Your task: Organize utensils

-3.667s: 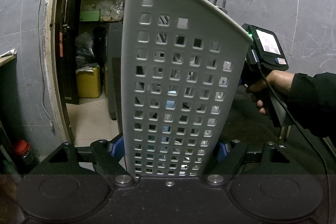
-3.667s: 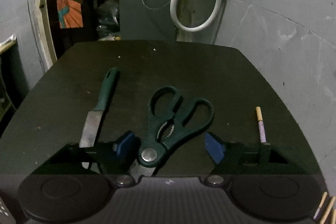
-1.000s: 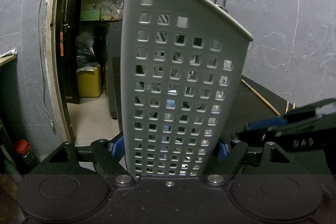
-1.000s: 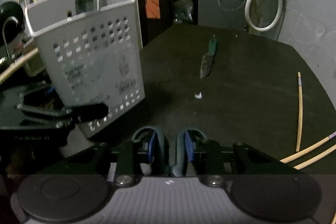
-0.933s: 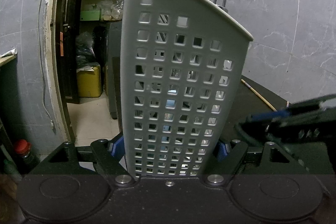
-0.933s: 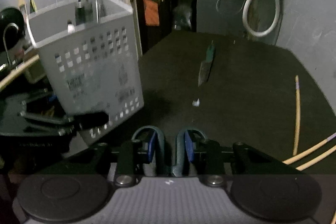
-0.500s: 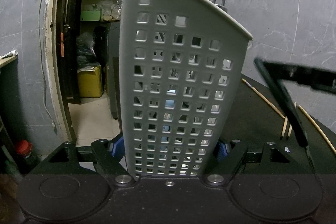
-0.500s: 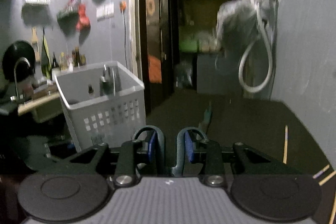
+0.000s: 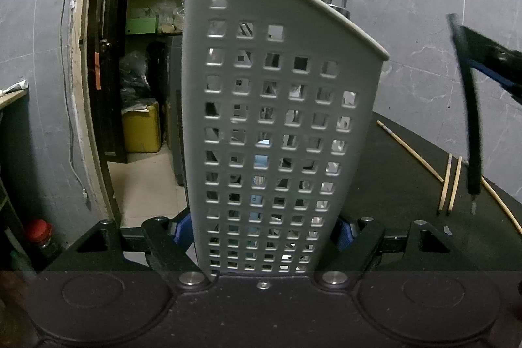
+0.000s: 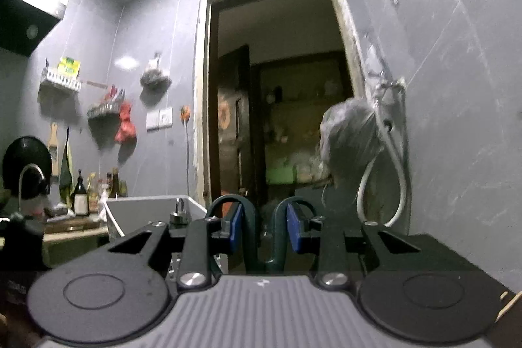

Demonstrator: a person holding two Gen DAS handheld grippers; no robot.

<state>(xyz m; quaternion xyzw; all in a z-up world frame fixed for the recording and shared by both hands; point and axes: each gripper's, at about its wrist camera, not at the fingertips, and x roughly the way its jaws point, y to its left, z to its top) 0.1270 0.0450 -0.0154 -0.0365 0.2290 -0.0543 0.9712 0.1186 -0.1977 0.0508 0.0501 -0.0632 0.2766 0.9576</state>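
Left wrist view: the left gripper (image 9: 263,230) is clamped on a pale perforated basket (image 9: 277,126), which fills the middle of the frame and stands upright between the two blue pads, one pressing on each side of its lower part. Metal items poke above the basket's rim in the upper middle, too hidden to name. To the right of the basket lies the dark table (image 9: 407,172), with several thin wooden chopsticks (image 9: 447,185) lying on it at the right middle. At the far right edge the scissors (image 9: 471,126) hang as a dark, blurred bar pointing down, well to the right of the basket and above the table, carried by the right gripper (image 9: 489,70), of which only part shows at the right edge.

Right wrist view: the right gripper (image 10: 264,227) is closed on the scissors (image 10: 264,237), its blue pads pressing on the outer sides of the two dark green handle loops at the lower middle of the frame. The basket (image 10: 146,211) sits to the lower left of the gripper, only its open top and rim showing behind the left finger. The doorway (image 10: 277,119) fills the centre background.
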